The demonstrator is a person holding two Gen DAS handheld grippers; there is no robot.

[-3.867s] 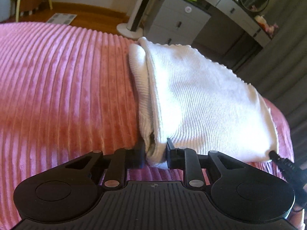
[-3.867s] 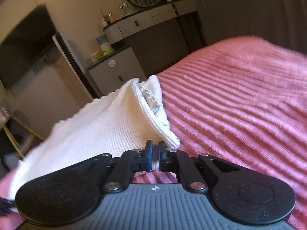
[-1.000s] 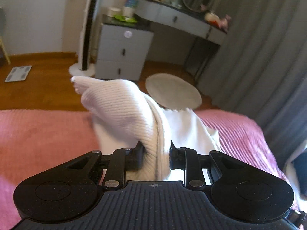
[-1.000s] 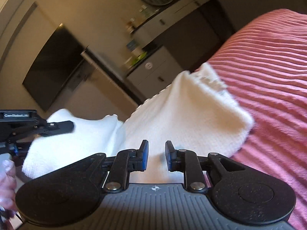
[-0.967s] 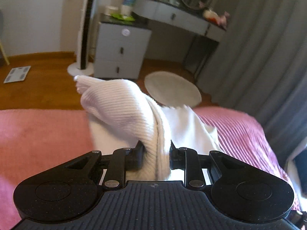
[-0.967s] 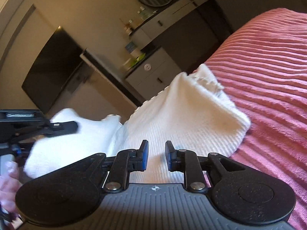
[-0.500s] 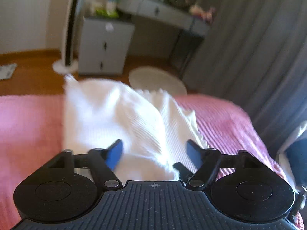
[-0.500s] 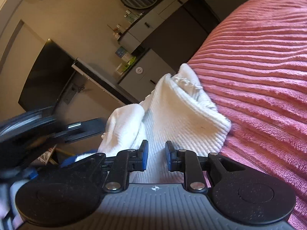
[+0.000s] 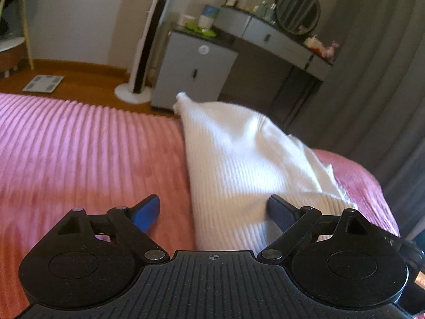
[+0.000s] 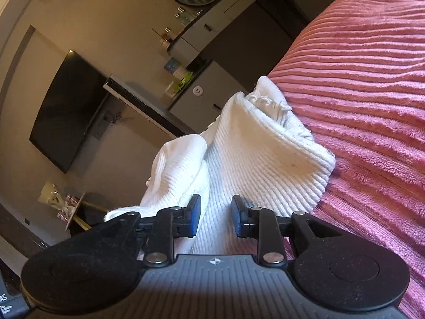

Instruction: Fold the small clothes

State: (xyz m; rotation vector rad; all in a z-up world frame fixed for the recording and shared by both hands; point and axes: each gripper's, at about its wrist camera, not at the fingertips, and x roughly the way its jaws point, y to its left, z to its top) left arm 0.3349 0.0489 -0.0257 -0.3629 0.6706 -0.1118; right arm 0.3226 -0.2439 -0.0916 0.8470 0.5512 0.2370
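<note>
My two claws both stand spread. My left gripper point(image 9: 213, 212), which pinched the cloth a second ago, now gapes wide, its right finger point(image 9: 279, 211) against the fabric. My right gripper point(image 10: 215, 219) holds its narrower gap over the knit, gripping nothing. One white ribbed garment point(image 9: 247, 164) lies folded on the pink bedspread point(image 9: 87, 146), running toward one o'clock. Its far tip is blurred; my left gripper's body hides its near edge.

Wood floor point(image 9: 79, 85), grey curtains point(image 9: 372, 79), grey dresser point(image 9: 194, 74), round mirror point(image 9: 297, 10), wall TV point(image 10: 66, 111).
</note>
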